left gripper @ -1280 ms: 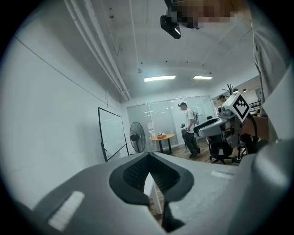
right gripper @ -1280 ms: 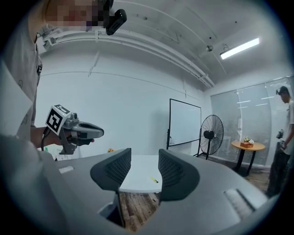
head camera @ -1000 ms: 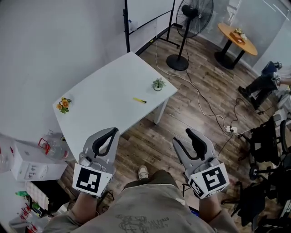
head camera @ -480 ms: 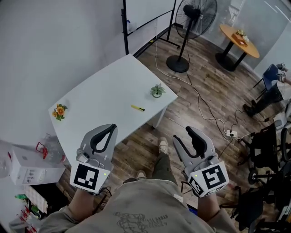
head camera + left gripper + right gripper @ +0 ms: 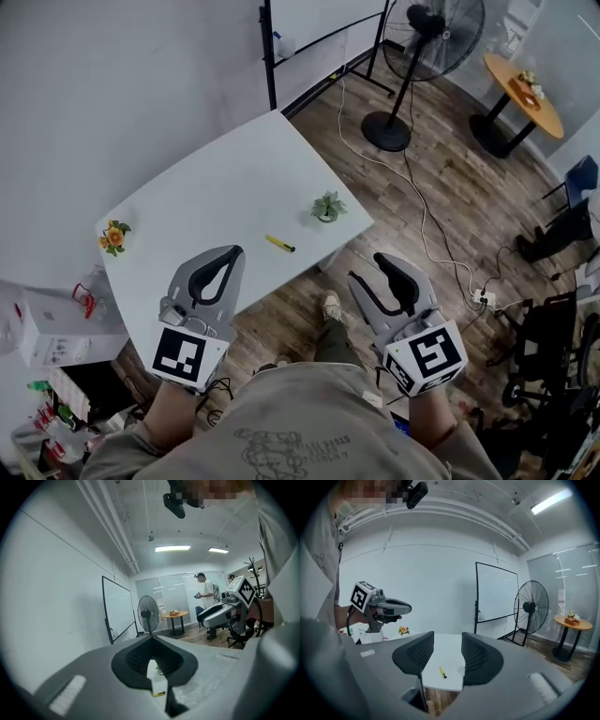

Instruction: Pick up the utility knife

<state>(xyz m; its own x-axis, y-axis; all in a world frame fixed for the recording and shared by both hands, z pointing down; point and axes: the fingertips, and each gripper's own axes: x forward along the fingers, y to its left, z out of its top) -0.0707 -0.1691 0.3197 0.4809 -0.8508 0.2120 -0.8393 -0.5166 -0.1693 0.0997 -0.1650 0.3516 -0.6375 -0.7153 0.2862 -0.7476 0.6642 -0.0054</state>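
since the earlier frames the table [image 5: 216, 192] and the utility knife [image 5: 279, 245] sit lower in the head view, i.e. nearer the grippers. a shoe [image 5: 329, 305] now shows on the wood floor [image 5: 441, 197] btwn them. both grippers hold abt the same spots in frame, jaws as before.

left gripper [image 5: 232, 253]: jaws closed tip to tip, nothing btwn them. in the left gripper view [image 5: 151, 639] the pads leave only a loop-shaped gap, w/ a strip of table and the yellow knife [image 5: 158, 694] showing thru it.

right gripper [image 5: 367, 266]: jaws apart, moderately wide, empty. in the right gripper view [image 5: 447, 637] the knife [image 5: 441, 672] lies on the white table beyond the gap, well apart from the jaws.

the knife lies flat near the table's front edge, at abt 12 o'clock from the midpoint btwn the grippers, untouched. a small potted plant [image 5: 326, 207] stands at abt 2 o'clock from the knife, close to the table corner. an orange flower ornament [image 5: 114, 237] sits at abt 9 o'clock, far across the table.

both grippers hang over the floor, short of the table edge. each shows in the other's view: the right one [image 5: 225, 611] at 3 o'clock, the left one [image 5: 389, 607] at 9 o'clock.

past the table at abt 1 o'clock stands a pedestal fan [image 5: 427, 28], w/ a round wooden table [image 5: 525, 84] further right.
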